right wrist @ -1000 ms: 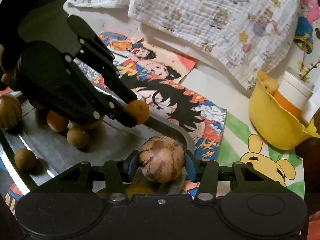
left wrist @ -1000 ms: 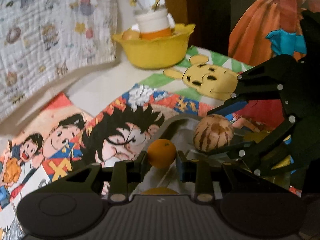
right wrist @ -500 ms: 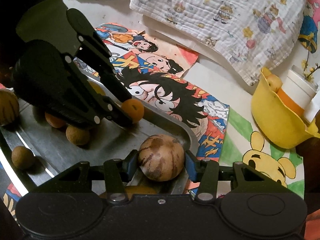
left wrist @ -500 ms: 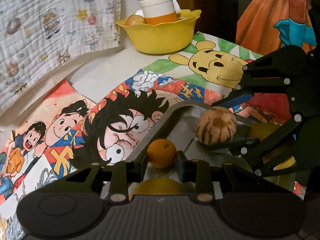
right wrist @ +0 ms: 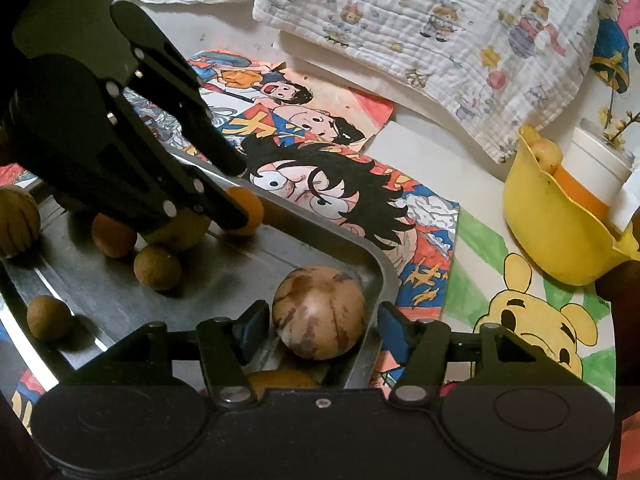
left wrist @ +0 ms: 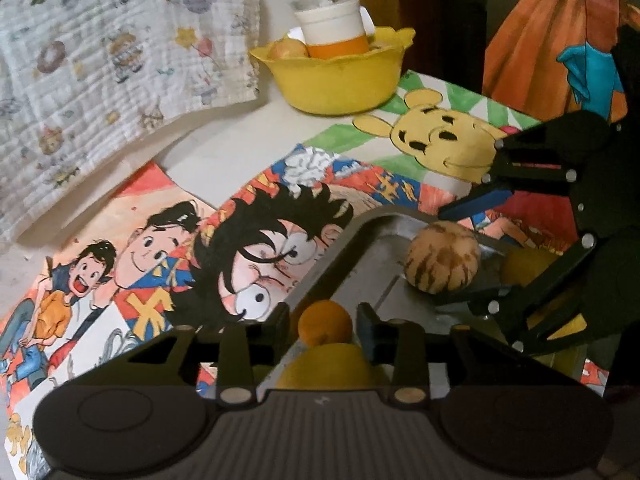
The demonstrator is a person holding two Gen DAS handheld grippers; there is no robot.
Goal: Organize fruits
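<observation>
Right wrist view: right gripper released, striped fruit lying between its fingers in tray corner. Left gripper likewise brackets orange, contact unclear.

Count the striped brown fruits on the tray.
2. One striped fruit sits between the right gripper's fingers, the other at the tray's far-left edge. The left gripper may hide more.

A pale table carries cartoon drawings, a quilted cloth, a yellow bowl and a metal tray
</observation>
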